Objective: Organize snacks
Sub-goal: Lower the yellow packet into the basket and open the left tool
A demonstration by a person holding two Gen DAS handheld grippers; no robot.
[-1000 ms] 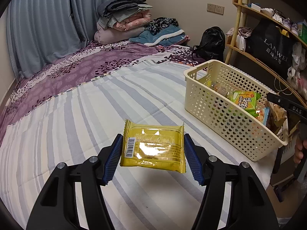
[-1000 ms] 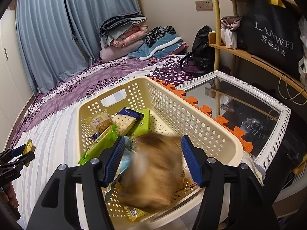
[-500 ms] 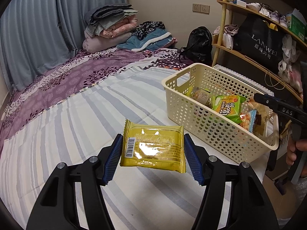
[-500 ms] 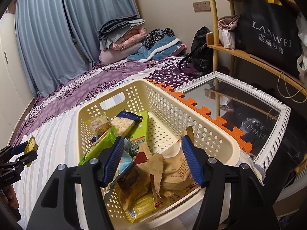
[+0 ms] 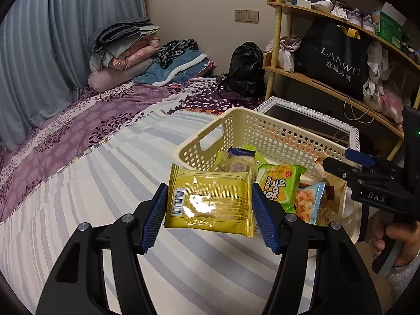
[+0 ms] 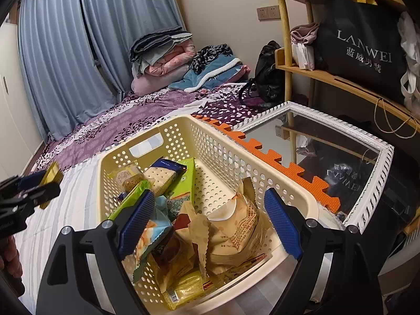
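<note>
between the left gripper [image 5: 210,208] pads, yellow packet [image 5: 210,204] (clamped).

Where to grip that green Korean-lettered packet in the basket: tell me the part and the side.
Take the green packet by its two long side edges, coming from above over the basket rim. It stands propped upright among other snacks, its upper half free, its lower end buried.

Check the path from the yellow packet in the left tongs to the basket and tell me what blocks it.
No obstacle lies between the yellow packet and the basket; its near rim is just ahead. The right tongs hang open over the basket's near end, above the snacks already inside, so the free space is toward the far end.
</note>
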